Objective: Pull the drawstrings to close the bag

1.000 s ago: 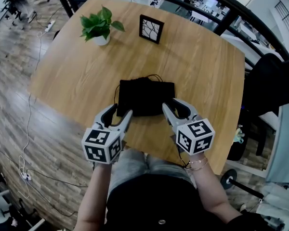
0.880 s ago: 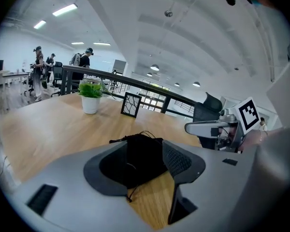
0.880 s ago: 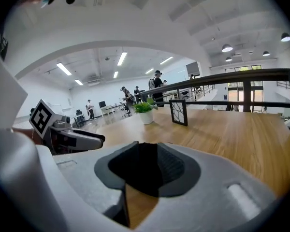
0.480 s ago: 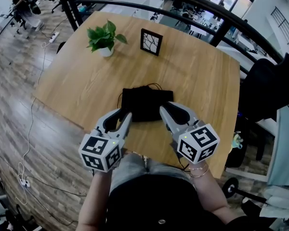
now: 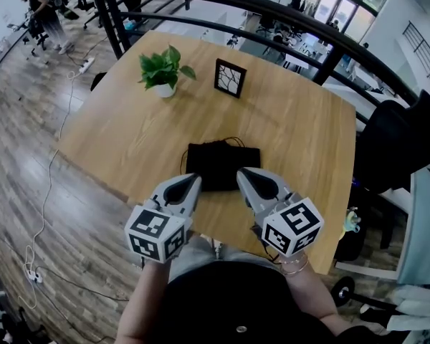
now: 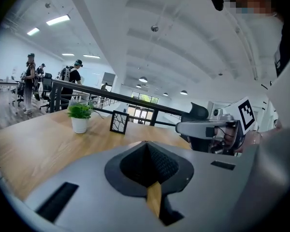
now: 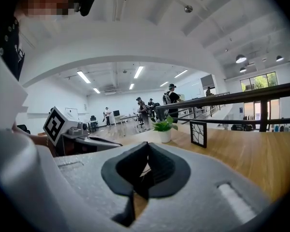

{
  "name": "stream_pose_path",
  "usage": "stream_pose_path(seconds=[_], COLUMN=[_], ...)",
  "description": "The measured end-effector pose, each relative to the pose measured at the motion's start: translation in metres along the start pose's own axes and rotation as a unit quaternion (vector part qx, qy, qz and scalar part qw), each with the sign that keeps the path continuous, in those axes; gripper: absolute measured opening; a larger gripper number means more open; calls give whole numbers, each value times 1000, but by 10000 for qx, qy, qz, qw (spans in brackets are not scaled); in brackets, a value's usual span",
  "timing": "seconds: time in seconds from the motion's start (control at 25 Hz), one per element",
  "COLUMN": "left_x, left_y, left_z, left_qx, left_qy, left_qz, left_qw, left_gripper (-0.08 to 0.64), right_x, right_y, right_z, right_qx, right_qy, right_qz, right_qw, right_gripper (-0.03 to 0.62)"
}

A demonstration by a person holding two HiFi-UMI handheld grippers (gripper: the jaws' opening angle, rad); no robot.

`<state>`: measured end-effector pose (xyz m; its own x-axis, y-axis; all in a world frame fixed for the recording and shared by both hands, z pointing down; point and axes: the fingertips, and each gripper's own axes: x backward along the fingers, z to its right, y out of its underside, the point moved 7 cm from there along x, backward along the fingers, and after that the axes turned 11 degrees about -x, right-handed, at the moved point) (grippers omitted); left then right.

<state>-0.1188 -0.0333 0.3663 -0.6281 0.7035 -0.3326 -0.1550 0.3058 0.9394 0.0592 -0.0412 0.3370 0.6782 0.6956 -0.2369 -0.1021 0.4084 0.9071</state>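
Observation:
A black drawstring bag [image 5: 222,165] lies flat on the wooden table [image 5: 301,120], with thin black cords [image 5: 233,141] looping out at its far edge. My left gripper [image 5: 196,180] points at the bag's near left corner, its jaws shut with nothing between them. My right gripper [image 5: 241,172] points at the near right corner, also shut and empty. In the left gripper view the shut jaws [image 6: 146,143] hide the bag, and the right gripper [image 6: 208,128] shows beside them. The right gripper view shows its shut jaws [image 7: 147,144] the same way.
A potted green plant [image 5: 163,70] and a small black picture frame [image 5: 229,78] stand at the table's far side. A black railing [image 5: 272,9] runs behind the table. A dark chair [image 5: 394,142] stands at the right. People stand far off at the upper left.
Both grippers' jaws have gone from wide open to shut, with nothing in them. Their tips have drawn slightly off the bag's near edge.

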Motion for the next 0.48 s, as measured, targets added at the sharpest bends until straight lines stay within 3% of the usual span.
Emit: stream_pose_path(seconds=[0.48], left_x=[-3], left_y=[0], left_z=[5], left_qx=[37], left_qy=[147], left_qz=[6], left_qw=[9999], left_gripper=[15], right_x=[-4], right_y=[-1], right_z=[-5], right_qx=[87], right_qy=[-82], right_qz=[-83], right_qw=[9999], right_gripper=[-2])
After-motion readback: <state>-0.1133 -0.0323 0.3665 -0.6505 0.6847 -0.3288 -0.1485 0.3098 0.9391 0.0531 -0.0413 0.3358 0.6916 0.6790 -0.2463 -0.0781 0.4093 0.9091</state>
